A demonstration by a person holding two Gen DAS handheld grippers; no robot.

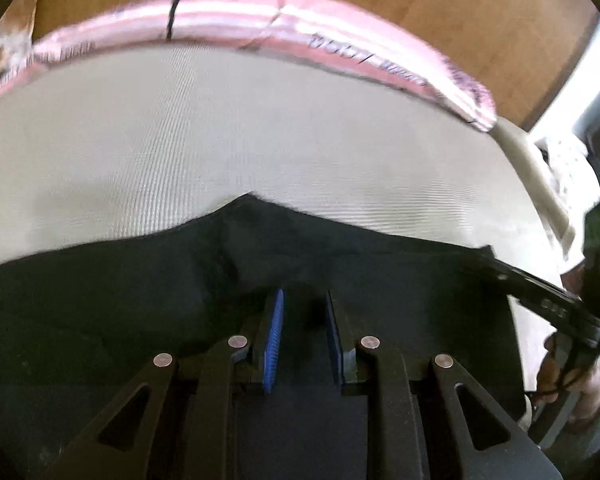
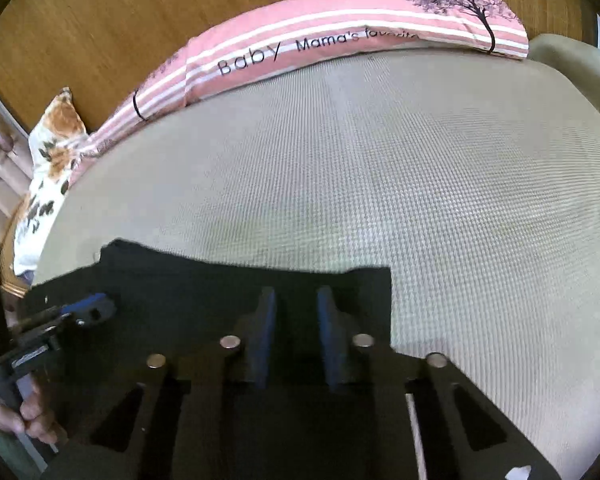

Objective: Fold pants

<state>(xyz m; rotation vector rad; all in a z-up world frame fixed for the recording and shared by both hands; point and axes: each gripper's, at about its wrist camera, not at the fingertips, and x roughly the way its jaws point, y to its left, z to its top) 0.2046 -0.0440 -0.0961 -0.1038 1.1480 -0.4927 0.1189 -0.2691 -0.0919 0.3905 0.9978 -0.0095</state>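
Black pants (image 1: pixel 100 300) lie across the near part of a beige woven bed surface (image 1: pixel 260 140). My left gripper (image 1: pixel 303 316) has its blue pads close together, with a bunch of the black cloth pinched between them. My right gripper (image 2: pixel 296 320) stands the same way on the pants (image 2: pixel 188 280), near their straight right edge. In the left wrist view the right gripper (image 1: pixel 490 257) reaches onto the cloth from the right. The right wrist view shows the left gripper (image 2: pixel 94 306) clamped on the cloth's left edge, with a hand (image 2: pixel 32 412) on its handle.
A pink striped pillow (image 2: pixel 340 36) with printed words lies along the far edge of the bed surface (image 2: pixel 420 180). A floral cushion (image 2: pixel 56 148) sits at the far left. Behind them runs a wooden panel (image 2: pixel 140 8). Most of the bed beyond the pants is bare.
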